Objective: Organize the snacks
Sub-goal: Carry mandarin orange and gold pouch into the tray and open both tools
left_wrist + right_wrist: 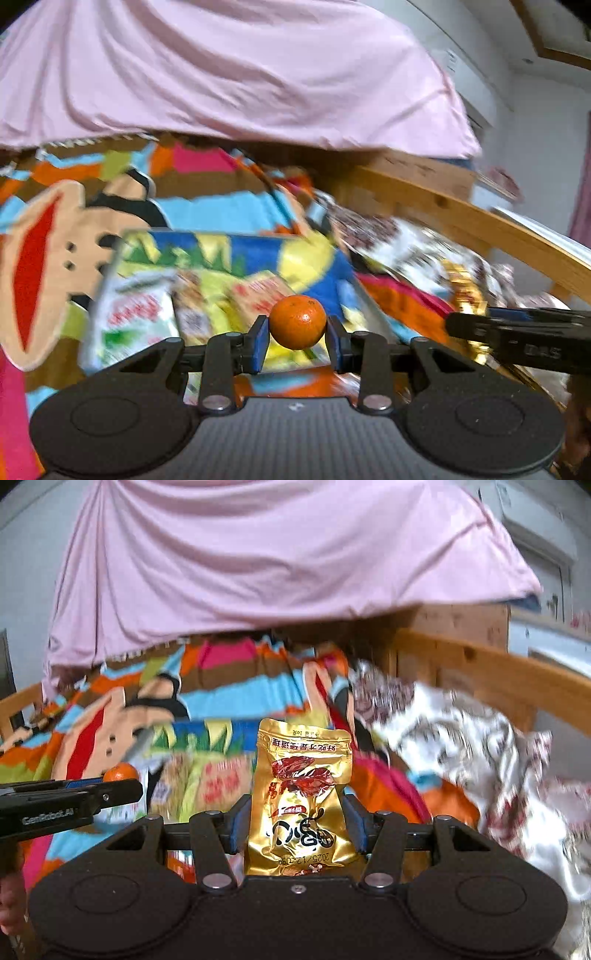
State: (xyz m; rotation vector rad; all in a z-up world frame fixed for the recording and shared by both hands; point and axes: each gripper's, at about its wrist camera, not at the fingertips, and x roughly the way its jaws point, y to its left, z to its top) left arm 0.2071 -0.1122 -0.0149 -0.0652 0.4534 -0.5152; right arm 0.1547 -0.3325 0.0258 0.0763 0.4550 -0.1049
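Both grippers level: left gripper [297, 338] w/ orange [298, 322], right gripper [297, 821] w/ gold pouch [301, 797].

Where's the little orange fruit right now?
The small round orange fruit sits clamped in the left gripper, above the blue-and-yellow snack bag.

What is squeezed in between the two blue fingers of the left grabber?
A small orange sits clamped between the left gripper fingers, seen best in the left wrist view. The right wrist view shows it too.
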